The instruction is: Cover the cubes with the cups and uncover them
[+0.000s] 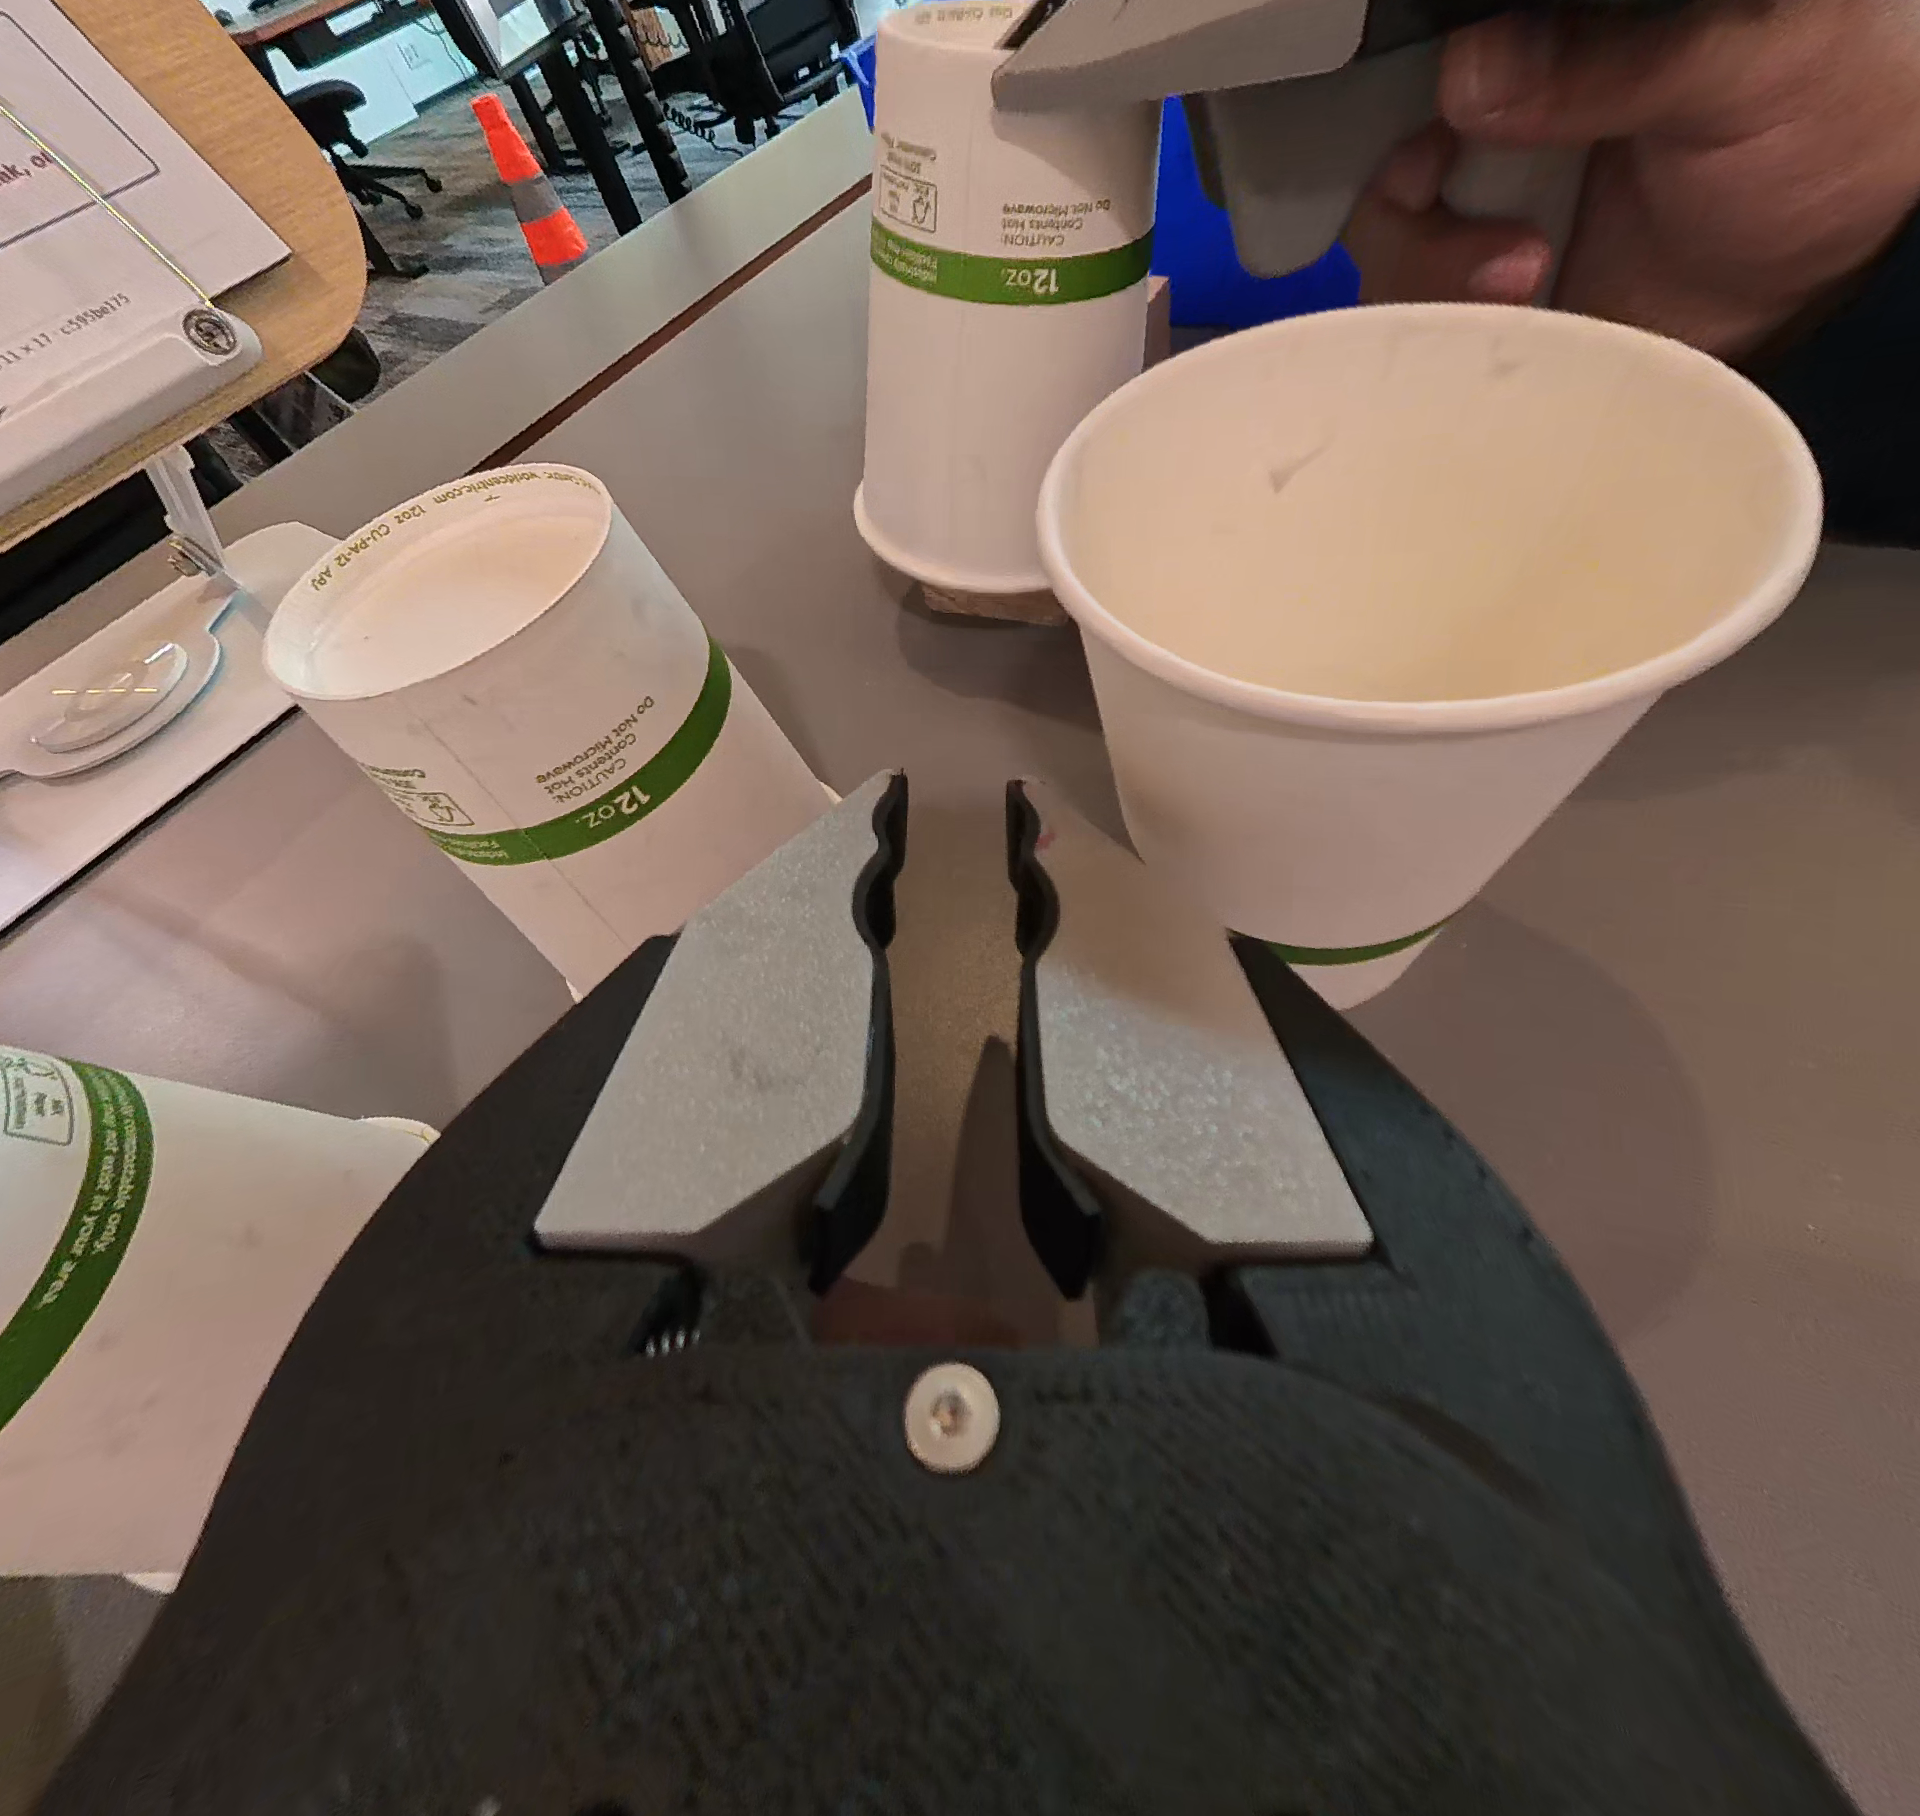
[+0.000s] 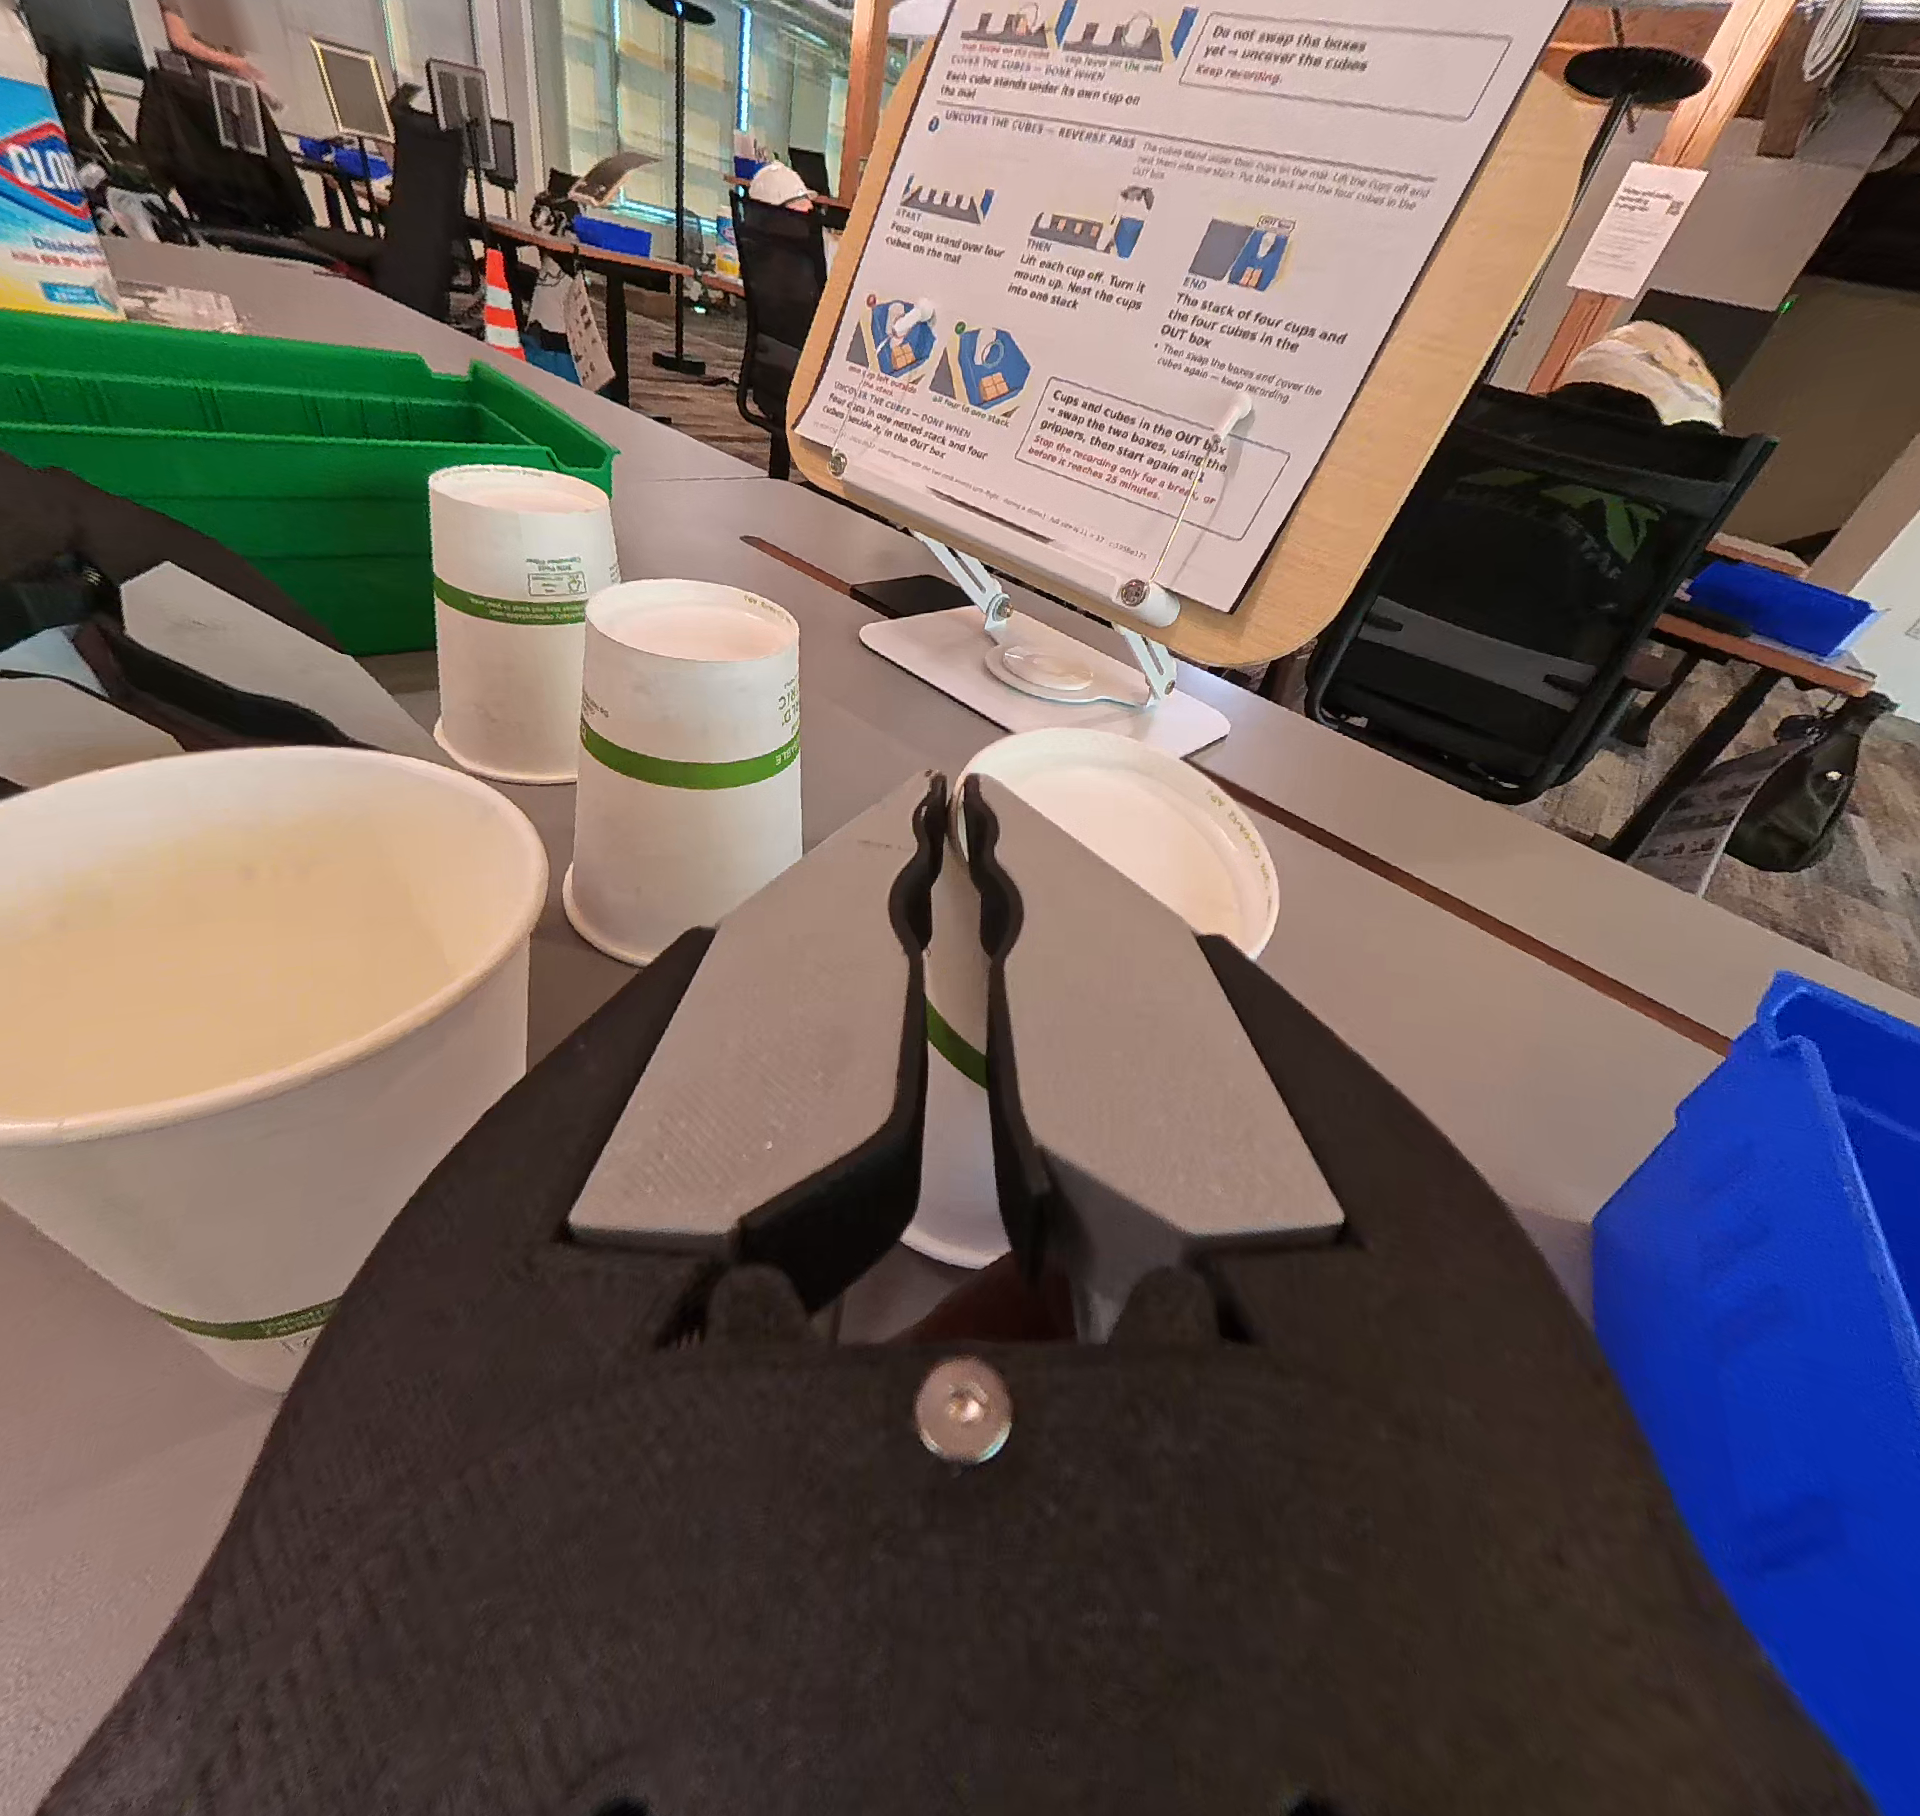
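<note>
— Four paper cups on the grey table point(image 1: 1558, 1195): where does each gripper stand?
— Right gripper point(image 2: 954, 800) pinches the rim of an upturned cup point(image 2: 1143, 852) covering a cube point(image 1: 987, 606); left gripper point(image 1: 954, 800) hangs slightly open, empty, beside an upright cup point(image 1: 1403, 623).

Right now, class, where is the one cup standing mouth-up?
The mouth-up cup sits on the grey table, right of centre in the left wrist view, just in front of an upside-down cup; in the right wrist view it fills the lower left.

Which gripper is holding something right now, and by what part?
The right gripper pinches the raised bottom rim of an upside-down paper cup. The left gripper holds nothing.
</note>
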The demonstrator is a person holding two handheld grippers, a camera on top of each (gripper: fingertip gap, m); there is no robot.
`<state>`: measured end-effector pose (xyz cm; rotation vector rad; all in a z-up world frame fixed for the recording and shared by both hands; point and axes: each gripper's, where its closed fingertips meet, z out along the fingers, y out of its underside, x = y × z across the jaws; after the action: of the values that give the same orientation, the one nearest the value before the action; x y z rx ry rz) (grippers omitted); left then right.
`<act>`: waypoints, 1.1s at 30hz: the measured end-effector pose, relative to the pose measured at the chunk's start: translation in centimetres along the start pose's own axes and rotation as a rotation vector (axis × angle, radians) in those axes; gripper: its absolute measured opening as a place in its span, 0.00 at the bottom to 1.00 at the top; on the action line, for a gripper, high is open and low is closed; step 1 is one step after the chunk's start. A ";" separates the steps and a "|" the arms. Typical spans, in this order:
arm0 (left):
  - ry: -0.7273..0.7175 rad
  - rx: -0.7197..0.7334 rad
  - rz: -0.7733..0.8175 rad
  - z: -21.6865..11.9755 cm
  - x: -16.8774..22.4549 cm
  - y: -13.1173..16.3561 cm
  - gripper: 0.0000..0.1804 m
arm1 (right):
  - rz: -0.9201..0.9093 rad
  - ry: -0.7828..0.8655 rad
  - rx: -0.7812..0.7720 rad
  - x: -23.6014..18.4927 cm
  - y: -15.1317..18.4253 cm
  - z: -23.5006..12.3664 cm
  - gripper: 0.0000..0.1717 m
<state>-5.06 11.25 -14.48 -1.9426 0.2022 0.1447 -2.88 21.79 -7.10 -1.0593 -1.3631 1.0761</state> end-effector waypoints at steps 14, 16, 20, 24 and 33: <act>-0.098 0.093 -0.110 -1.0 -2.5 -1.5 0.09 | 0.050 -0.031 0.195 -0.4 -4.0 -2.0 0.00; -0.102 0.126 -0.128 -1.3 -2.7 -2.0 0.09 | 0.081 -0.073 0.224 -1.0 -4.5 -2.2 0.00; -0.102 0.163 -0.138 -1.7 -2.9 -2.6 0.09 | 0.082 -0.097 0.275 -1.4 -5.5 -2.8 0.00; -0.103 0.161 -0.133 -1.7 -2.9 -2.6 0.09 | 0.066 -0.092 0.285 -1.4 -5.7 -3.0 0.00; 0.010 0.262 -0.222 -2.4 -1.7 -4.2 0.09 | 0.097 -0.140 0.423 -2.0 -8.2 -5.0 0.00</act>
<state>-5.87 10.63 -9.41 -1.6910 0.0098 -0.0373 1.94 18.43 0.79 -0.7528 -1.1296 1.4568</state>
